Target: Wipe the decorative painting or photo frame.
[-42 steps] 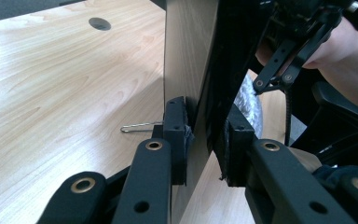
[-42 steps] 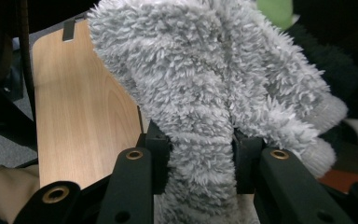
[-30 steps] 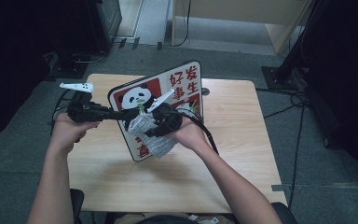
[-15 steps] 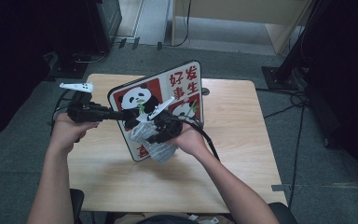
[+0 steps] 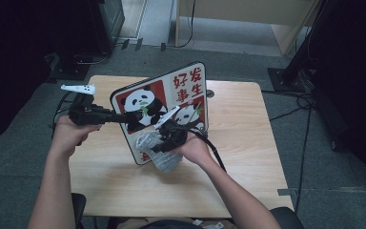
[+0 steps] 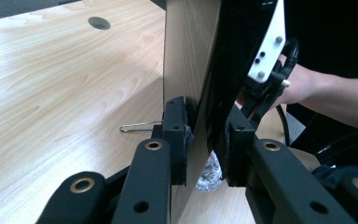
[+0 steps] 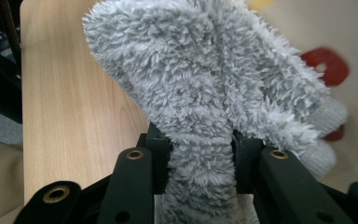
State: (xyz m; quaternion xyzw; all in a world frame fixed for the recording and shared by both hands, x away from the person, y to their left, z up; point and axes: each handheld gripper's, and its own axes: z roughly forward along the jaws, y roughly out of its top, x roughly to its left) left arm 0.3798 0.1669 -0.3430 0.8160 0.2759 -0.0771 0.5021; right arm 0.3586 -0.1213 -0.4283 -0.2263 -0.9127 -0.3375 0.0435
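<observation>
Right gripper [image 5: 164,138] has dropped with the cloth [image 5: 159,152] from mid-board to the lower part of the panda board [image 5: 171,95]; left gripper [image 5: 124,117] hasn't budged. Left jaws are clamped on the board's edge, propping it upright on the table [image 5: 248,143]; right jaws pinch the fluffy grey cloth. Looks like mid-wipe. Next: keep the cloth pressed on, sweep on across.

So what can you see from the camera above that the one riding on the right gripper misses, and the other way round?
The high view takes in the panda picture on the board, which the left gripper clamps by its edge. The right gripper view gives the grey fluffy cloth close up, pinched between the right gripper jaws. Both show that cloth against the board and the wooden table.
</observation>
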